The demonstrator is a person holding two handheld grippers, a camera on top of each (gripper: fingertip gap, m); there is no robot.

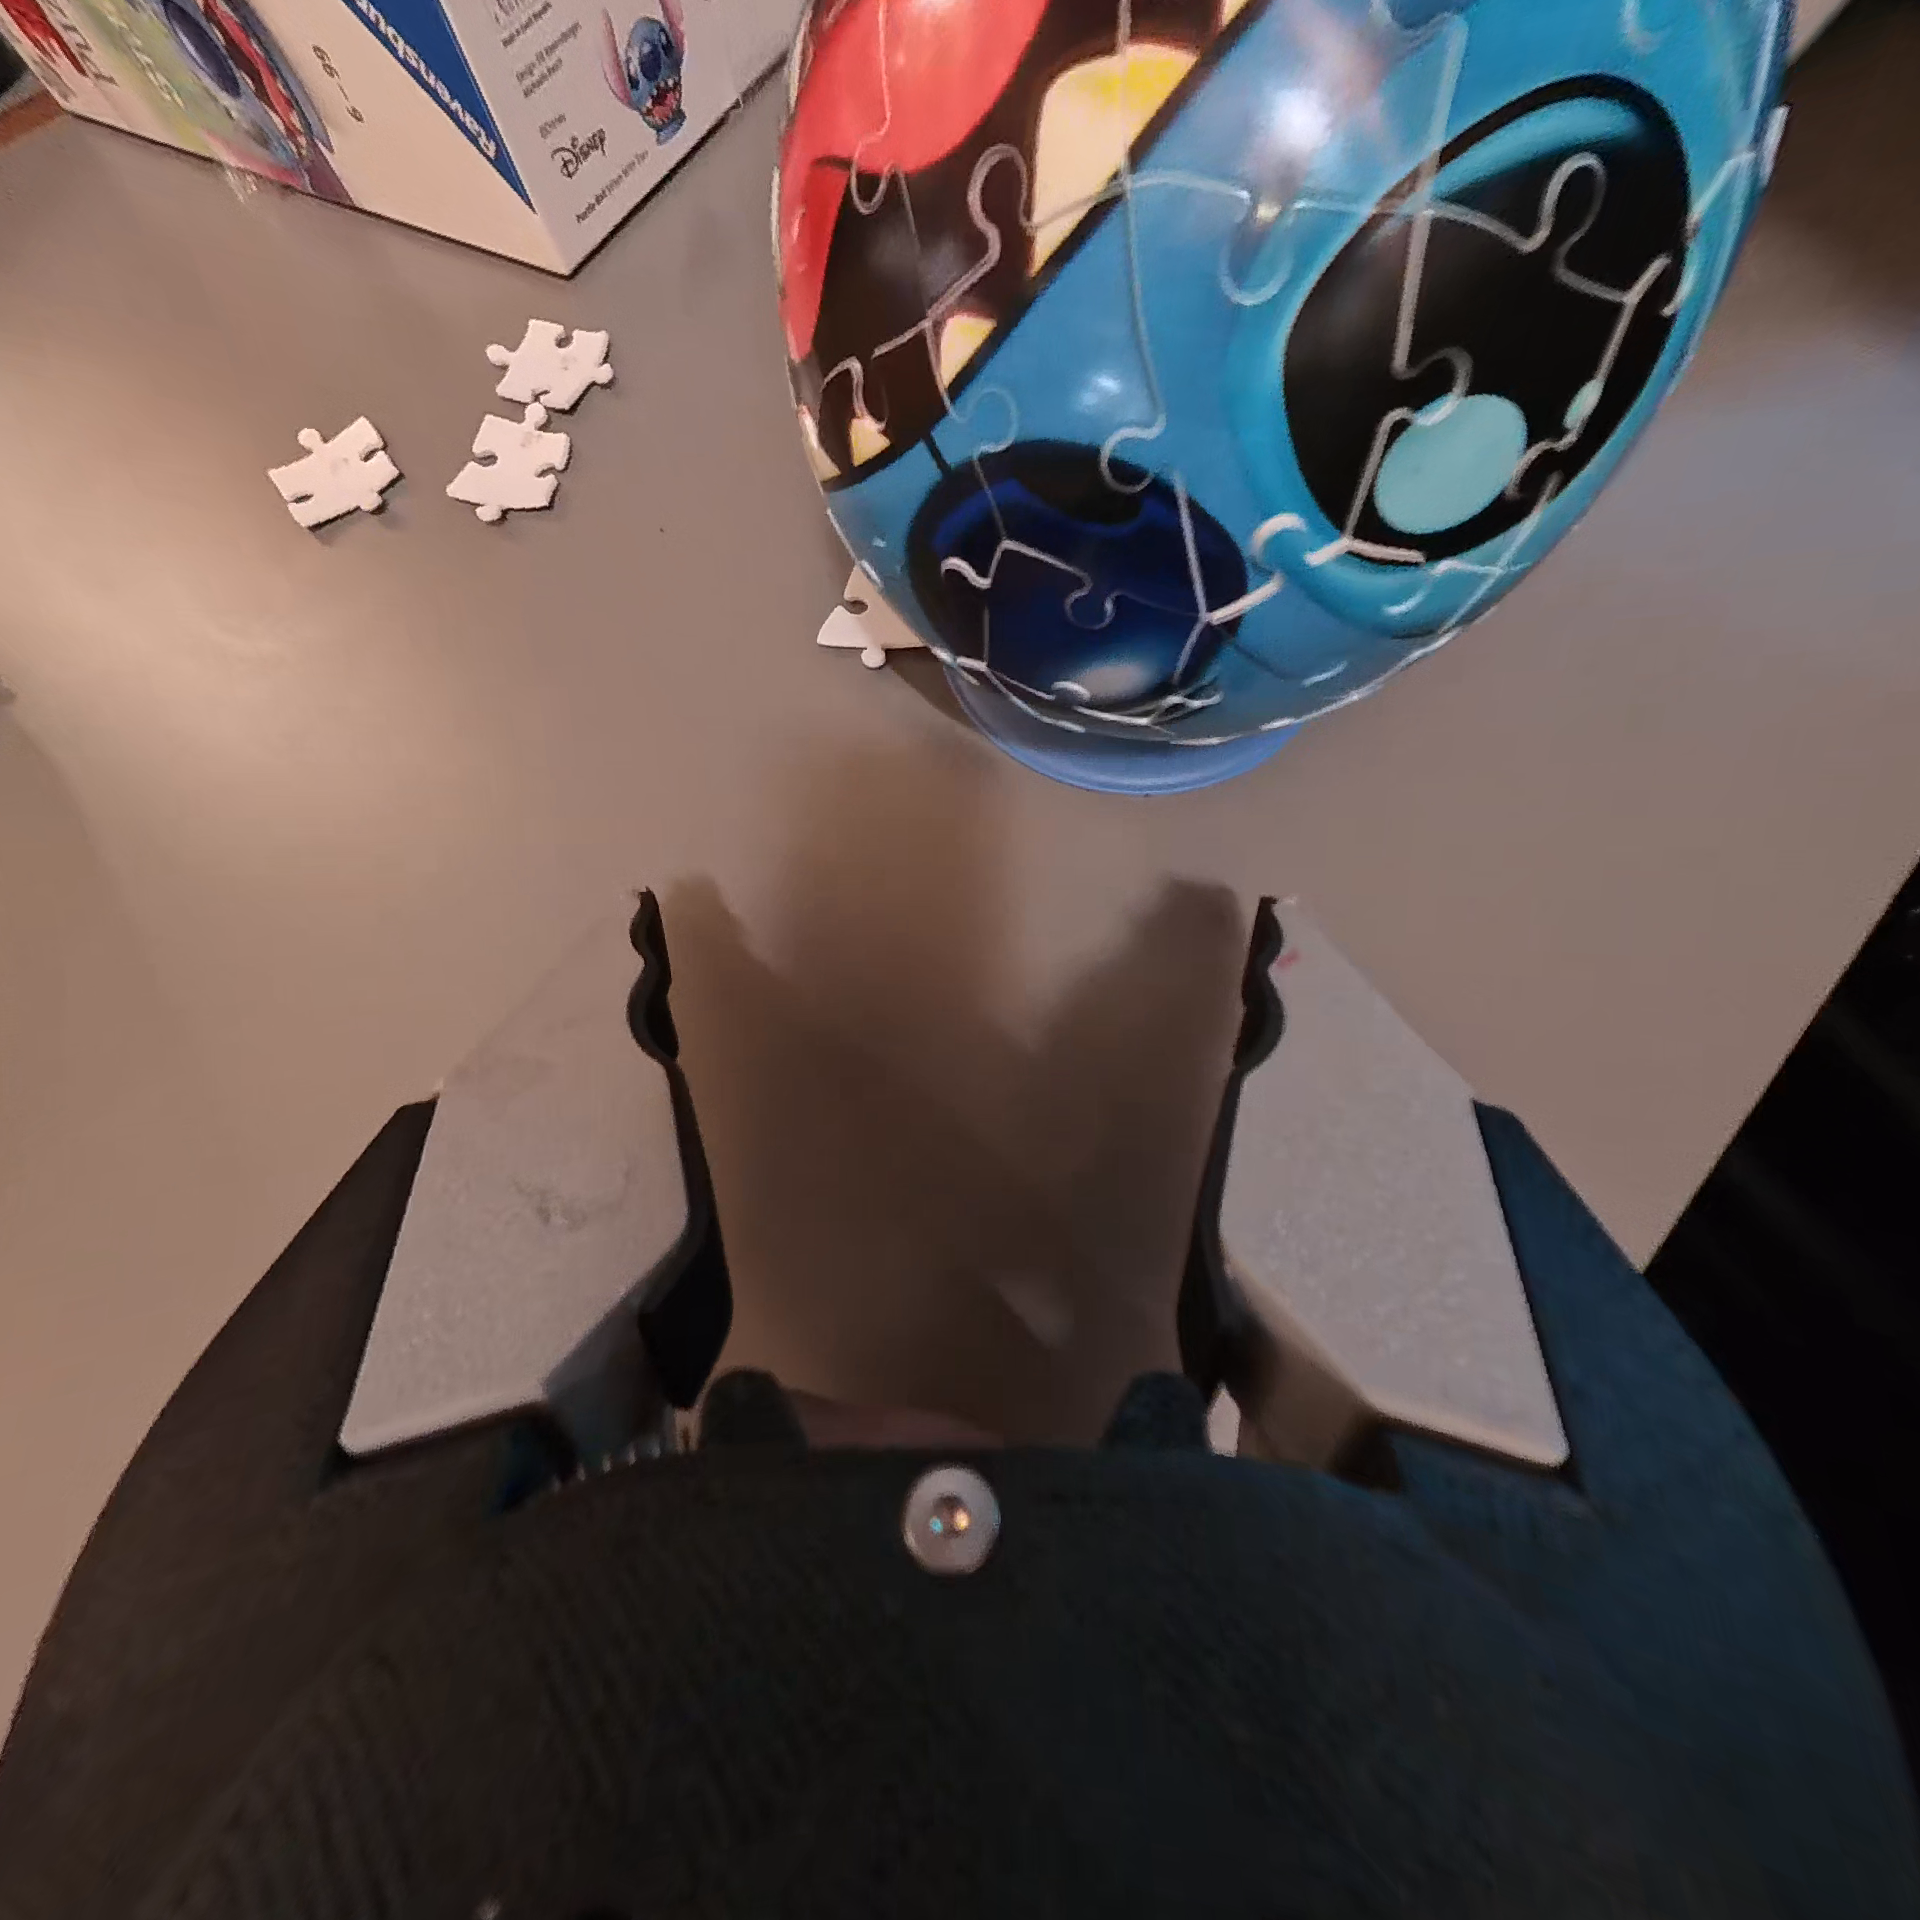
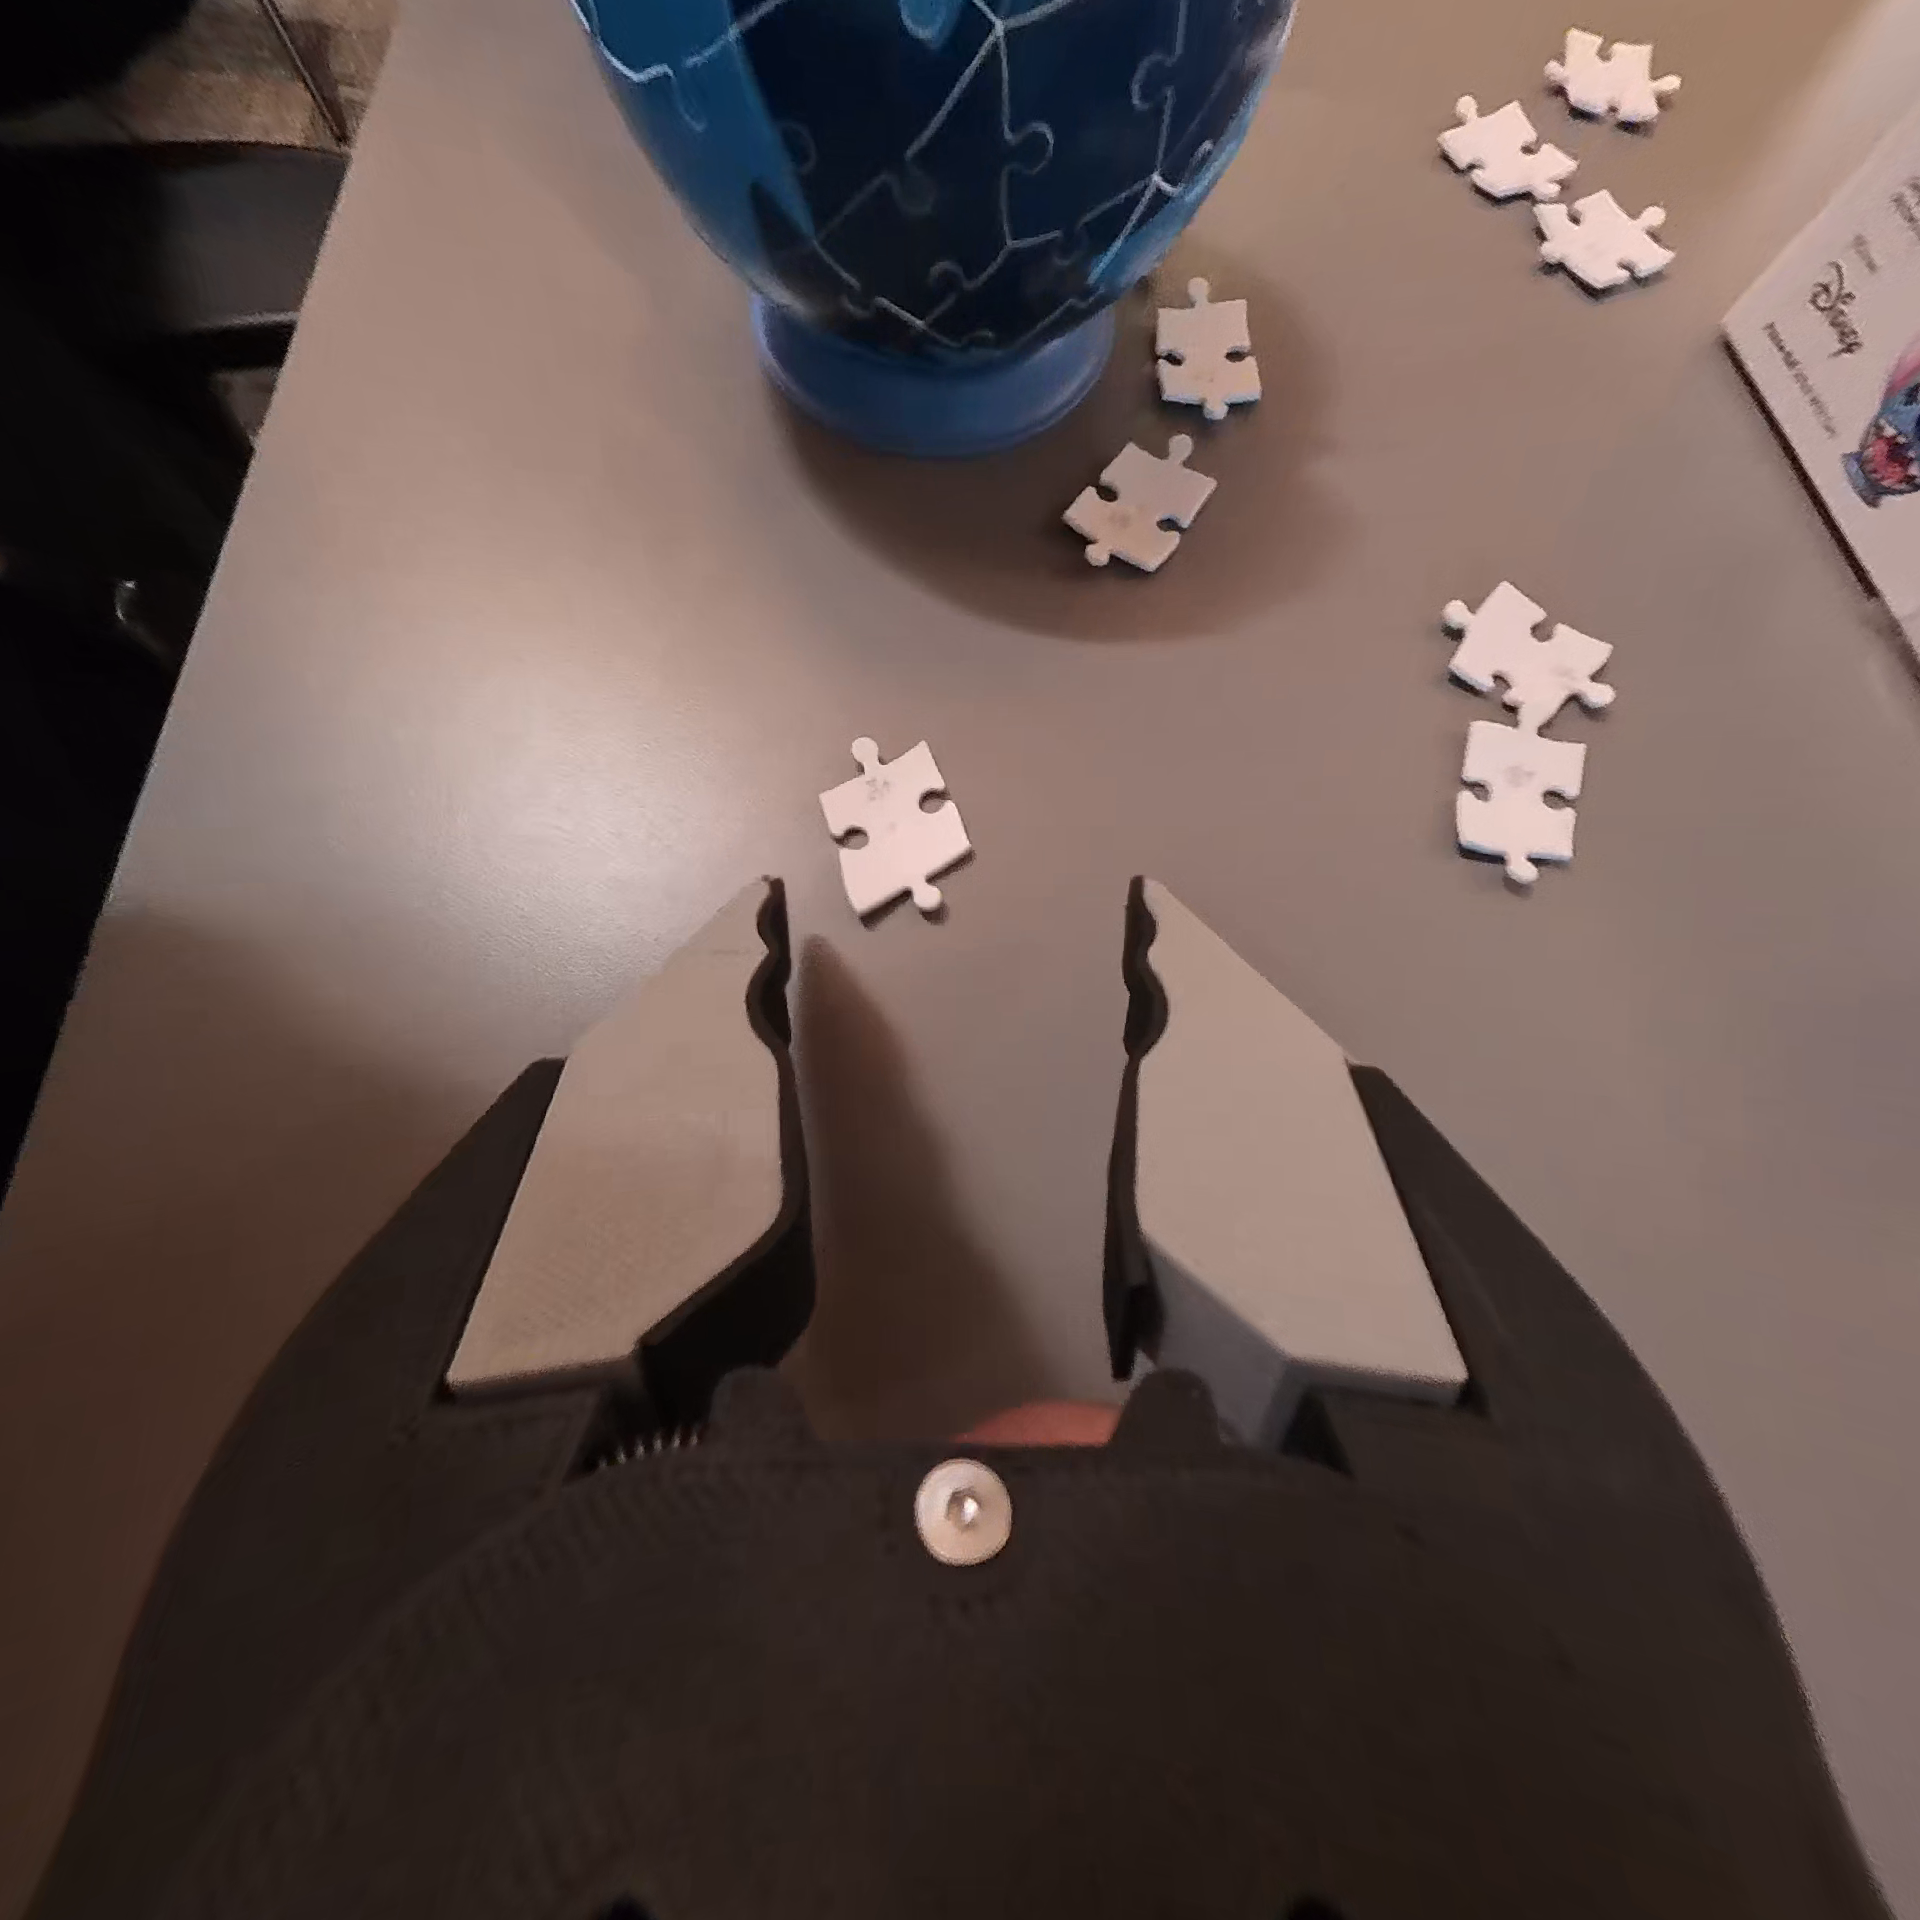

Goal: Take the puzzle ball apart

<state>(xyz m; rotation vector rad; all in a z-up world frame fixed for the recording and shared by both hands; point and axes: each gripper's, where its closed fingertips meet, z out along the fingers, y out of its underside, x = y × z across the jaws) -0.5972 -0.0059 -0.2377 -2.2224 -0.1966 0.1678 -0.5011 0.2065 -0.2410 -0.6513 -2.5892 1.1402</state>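
The puzzle ball (image 1: 1299, 343), blue with red, black and yellow patches, stands on a blue ring stand (image 1: 1122, 753) on the grey table. Its dark blue back shows in the right wrist view (image 2: 935, 156) on the same stand (image 2: 925, 384). My left gripper (image 1: 956, 914) is open and empty, hovering short of the ball. My right gripper (image 2: 956, 899) is open and empty, with one loose white piece (image 2: 896, 826) lying just past its fingertips. Several other white pieces lie face down, three left of the ball (image 1: 509, 462) and more beside it (image 2: 1141, 509).
The puzzle's cardboard box (image 1: 416, 114) stands at the far left of the table, and its corner shows in the right wrist view (image 2: 1839, 343). The table edge (image 1: 1766, 1060) runs close on the right of the left gripper, and on the left in the right wrist view (image 2: 208, 582). The grippers' ends are close to 25 centimetres from one another. Measured from the fingertips, the ball (image 1: 509, 462) is 15 centimetres or so from the left gripper and 25 centimetres from the right. It is also in sight in the right wrist view (image 2: 1514, 156).
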